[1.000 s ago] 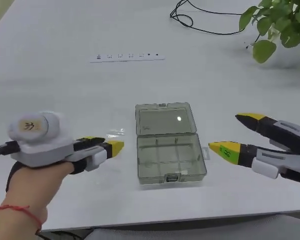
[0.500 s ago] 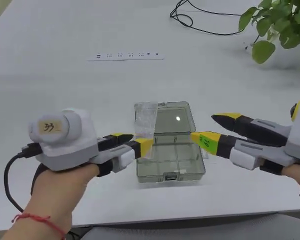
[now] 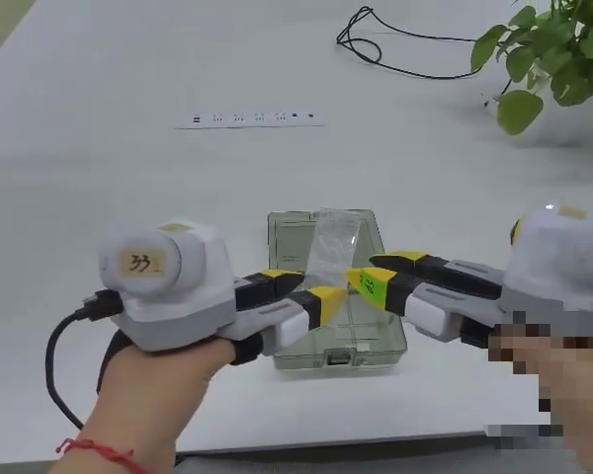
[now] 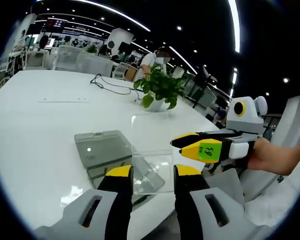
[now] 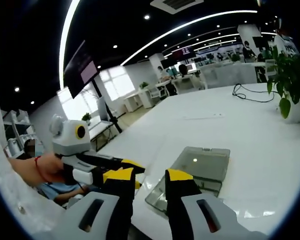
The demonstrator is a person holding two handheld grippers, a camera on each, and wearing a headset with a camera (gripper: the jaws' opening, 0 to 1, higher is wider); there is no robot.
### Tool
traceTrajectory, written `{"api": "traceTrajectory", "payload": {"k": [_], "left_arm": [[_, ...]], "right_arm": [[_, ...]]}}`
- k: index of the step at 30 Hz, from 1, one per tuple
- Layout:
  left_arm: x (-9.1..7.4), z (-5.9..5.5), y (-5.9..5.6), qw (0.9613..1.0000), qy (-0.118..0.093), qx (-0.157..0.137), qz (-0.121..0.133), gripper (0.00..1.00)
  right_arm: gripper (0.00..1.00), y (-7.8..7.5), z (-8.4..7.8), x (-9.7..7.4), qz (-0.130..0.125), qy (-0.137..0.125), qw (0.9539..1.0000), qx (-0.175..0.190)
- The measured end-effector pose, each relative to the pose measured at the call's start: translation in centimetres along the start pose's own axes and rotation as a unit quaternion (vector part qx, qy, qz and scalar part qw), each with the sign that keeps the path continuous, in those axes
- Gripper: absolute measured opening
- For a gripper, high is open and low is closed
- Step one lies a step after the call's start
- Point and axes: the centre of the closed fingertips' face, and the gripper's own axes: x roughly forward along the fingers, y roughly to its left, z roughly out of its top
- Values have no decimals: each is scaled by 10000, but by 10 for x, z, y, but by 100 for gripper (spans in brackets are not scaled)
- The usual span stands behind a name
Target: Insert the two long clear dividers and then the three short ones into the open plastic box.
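The left gripper [image 3: 306, 286] is clamped on a clear divider [image 3: 334, 242] held upright just above the open plastic box [image 3: 289, 237], while the right gripper [image 3: 383, 269] waits beside the divider, jaws apart and empty; the box's base seems partly partitioned, though I cannot count how many dividers remain.

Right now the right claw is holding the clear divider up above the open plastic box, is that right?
Not quite: the left claw is holding it, not the right. The left gripper view shows the clear divider caught between that claw's own jaws, above the open plastic box. The right claw sits close beside it, open and empty.
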Motion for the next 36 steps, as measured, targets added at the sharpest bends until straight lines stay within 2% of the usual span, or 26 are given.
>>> {"api": "traceTrajectory", "payload": {"k": [5, 19, 23, 29, 36], "left_arm": [[0, 1, -2, 10000, -3, 27, -34, 30], [1, 2, -4, 10000, -29, 51, -74, 30], [2, 3, -4, 10000, -53, 8, -65, 31], [1, 4, -5, 9999, -93, 38, -63, 28], [1, 2, -7, 9999, -76, 72, -137, 31]], "right_arm": [[20, 0, -3, 6, -17, 72, 9999, 91], [8, 2, -2, 12, -42, 42, 9991, 420], [8, 2, 0, 12, -90, 23, 9984, 565], [7, 6, 2, 13, -137, 31, 9981, 594], [7, 6, 1, 14, -145, 77, 9978, 641]]}}
